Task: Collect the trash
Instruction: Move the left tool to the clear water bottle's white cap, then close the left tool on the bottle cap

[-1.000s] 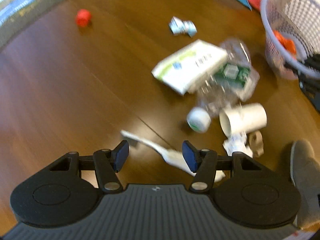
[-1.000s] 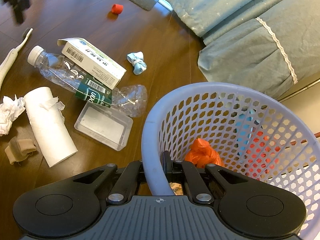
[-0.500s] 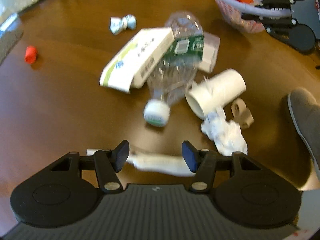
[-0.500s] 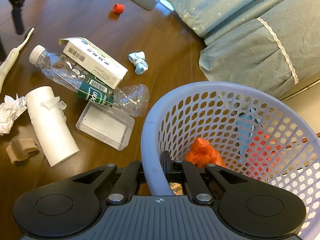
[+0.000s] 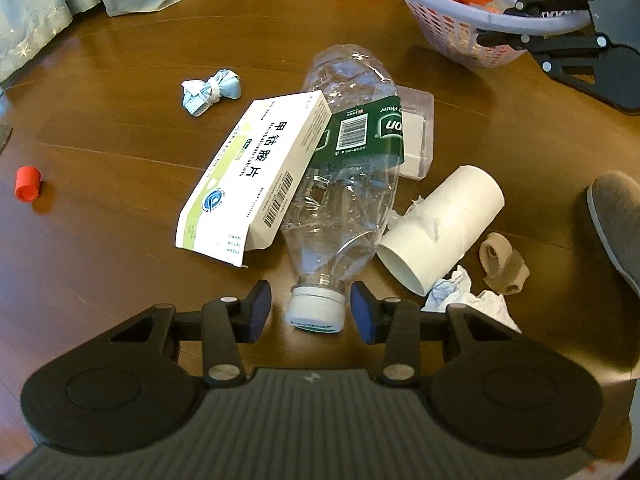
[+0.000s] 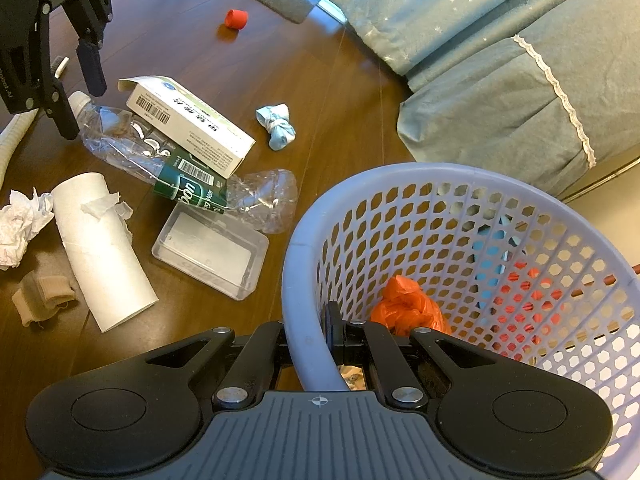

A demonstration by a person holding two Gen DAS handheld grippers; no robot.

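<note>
Though elsewhere unseen: right-view toothbrush [image 6: 16, 130].

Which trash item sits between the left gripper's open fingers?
The crushed clear plastic bottle, by its white cap. The left gripper brackets that cap, jaws open; the medicine box and paper roll lie farther out.

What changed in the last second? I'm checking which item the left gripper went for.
The left gripper swung off the toothbrush; its open fingers now straddle the plastic bottle's cap, not closed. The right gripper stayed clamped on the basket rim; litter unmoved.
</note>
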